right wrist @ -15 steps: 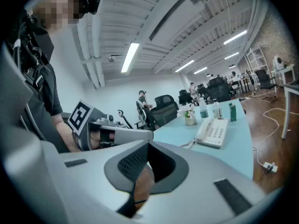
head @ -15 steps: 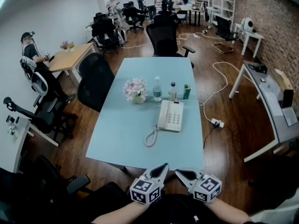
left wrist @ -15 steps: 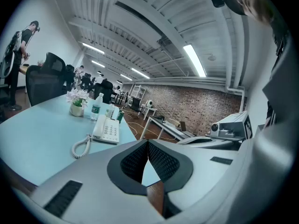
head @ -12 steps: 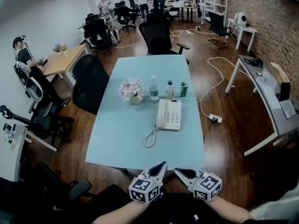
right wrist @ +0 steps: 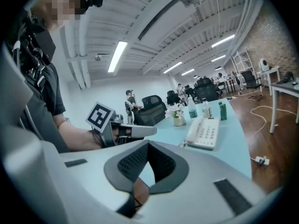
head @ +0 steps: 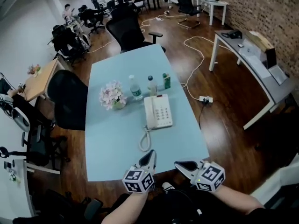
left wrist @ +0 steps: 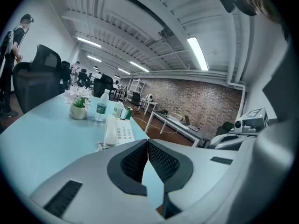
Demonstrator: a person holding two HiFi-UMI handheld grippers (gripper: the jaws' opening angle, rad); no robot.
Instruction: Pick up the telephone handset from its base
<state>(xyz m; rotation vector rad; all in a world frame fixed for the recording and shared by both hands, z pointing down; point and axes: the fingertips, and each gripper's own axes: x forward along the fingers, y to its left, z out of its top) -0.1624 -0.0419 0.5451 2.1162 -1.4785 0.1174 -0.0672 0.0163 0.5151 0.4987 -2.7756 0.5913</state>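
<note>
A white telephone (head: 161, 111) lies mid-table, its handset (head: 149, 113) resting in the cradle on the base's left side. A coiled cord (head: 144, 140) trails toward the near edge. My left gripper (head: 152, 154) hovers shut and empty over the table's near edge, just short of the cord. My right gripper (head: 179, 164) is beside it, also shut and empty. In the left gripper view the telephone (left wrist: 117, 130) lies ahead beyond the closed left gripper (left wrist: 147, 143). The right gripper view has the telephone (right wrist: 204, 132) ahead to the right of the shut right gripper (right wrist: 148, 145), with the left gripper (right wrist: 135, 130) alongside.
Behind the phone stand a pot of flowers (head: 112, 96), two water bottles (head: 135, 88) and a green can (head: 166, 80). Black office chairs (head: 69, 97) flank the light blue table (head: 112, 139). A white desk (head: 252, 59) and floor cables (head: 196, 45) are to the right.
The head view has swung, so the table now sits further left and tilted in the picture. Both grippers stay shut by the near edge, slightly closer to the phone cord.
</note>
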